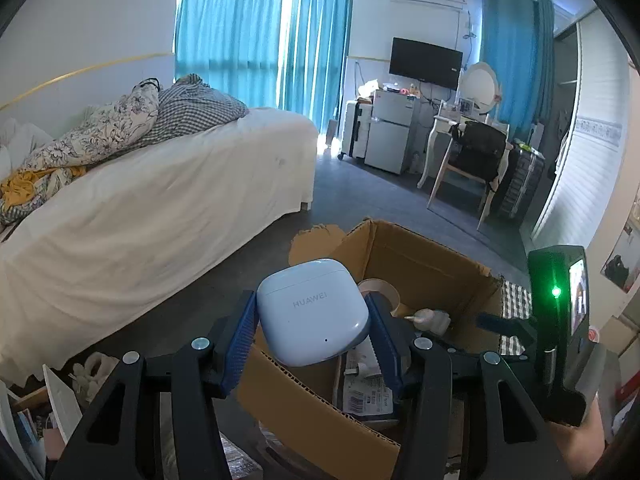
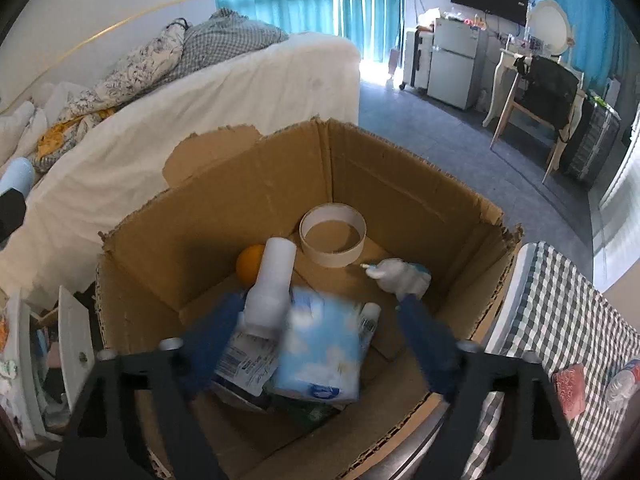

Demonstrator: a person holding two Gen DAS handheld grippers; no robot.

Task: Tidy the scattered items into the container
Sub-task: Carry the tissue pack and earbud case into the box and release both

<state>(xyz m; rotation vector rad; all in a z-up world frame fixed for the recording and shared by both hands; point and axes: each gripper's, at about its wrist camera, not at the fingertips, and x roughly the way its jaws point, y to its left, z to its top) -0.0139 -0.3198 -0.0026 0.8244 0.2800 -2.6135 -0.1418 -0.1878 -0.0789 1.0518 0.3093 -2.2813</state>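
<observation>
My left gripper point(image 1: 314, 320) is shut on a pale blue Huawei earbud case point(image 1: 312, 312) and holds it above the near edge of an open cardboard box point(image 1: 420, 256). My right gripper point(image 2: 320, 320) is open over the same box point(image 2: 256, 184). Below it, blurred, are a blue tissue pack point(image 2: 320, 348) and a white bottle point(image 2: 272, 280). In the box also lie a tape roll point(image 2: 333, 240), an orange ball point(image 2: 250, 266), a white glue-like tube point(image 2: 396, 276) and a printed packet point(image 2: 244, 364).
A bed with white sheet point(image 1: 160, 200) stands to the left. A checked cloth surface point(image 2: 560, 320) with a red packet point(image 2: 570, 388) and a plastic bottle point(image 2: 624, 380) lies right of the box. Clutter sits at lower left point(image 2: 48, 340). Fridge, desk and chair stand far back.
</observation>
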